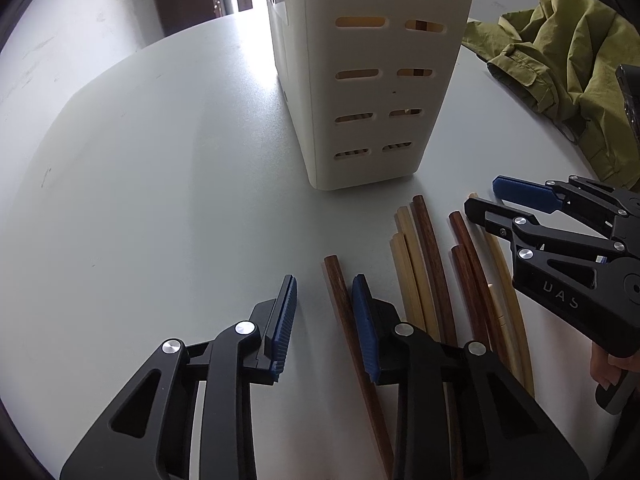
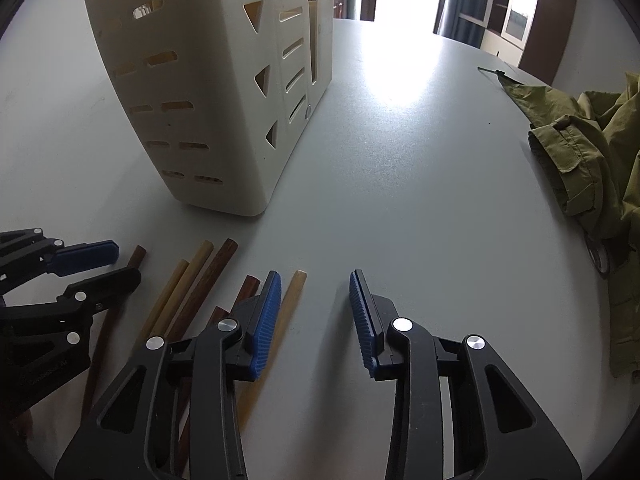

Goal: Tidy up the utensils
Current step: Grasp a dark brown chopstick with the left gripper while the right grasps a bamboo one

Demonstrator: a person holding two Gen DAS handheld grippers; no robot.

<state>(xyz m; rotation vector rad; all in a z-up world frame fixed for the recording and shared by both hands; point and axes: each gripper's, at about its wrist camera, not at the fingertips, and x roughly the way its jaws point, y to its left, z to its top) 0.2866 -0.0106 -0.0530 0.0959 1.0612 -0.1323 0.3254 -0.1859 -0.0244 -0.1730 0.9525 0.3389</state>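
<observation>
Several chopsticks lie side by side on the grey table, some dark brown (image 1: 430,256) (image 2: 204,284) and some pale bamboo (image 1: 414,272) (image 2: 290,312). A cream slotted utensil holder (image 1: 372,80) (image 2: 200,92) stands just beyond them. My left gripper (image 1: 324,292) (image 2: 106,268) is open and empty, low over the table at the left end of the chopsticks, with one dark chopstick (image 1: 344,312) by its right finger. My right gripper (image 2: 316,292) (image 1: 486,194) is open and empty at the right end of the chopsticks, its left finger over a pale one.
An olive-green jacket (image 1: 560,60) (image 2: 592,152) lies crumpled on the table at the right. The table edge (image 1: 132,52) curves at the far left, with a doorway and dark cabinets behind. Bare table surface (image 2: 420,160) lies right of the holder.
</observation>
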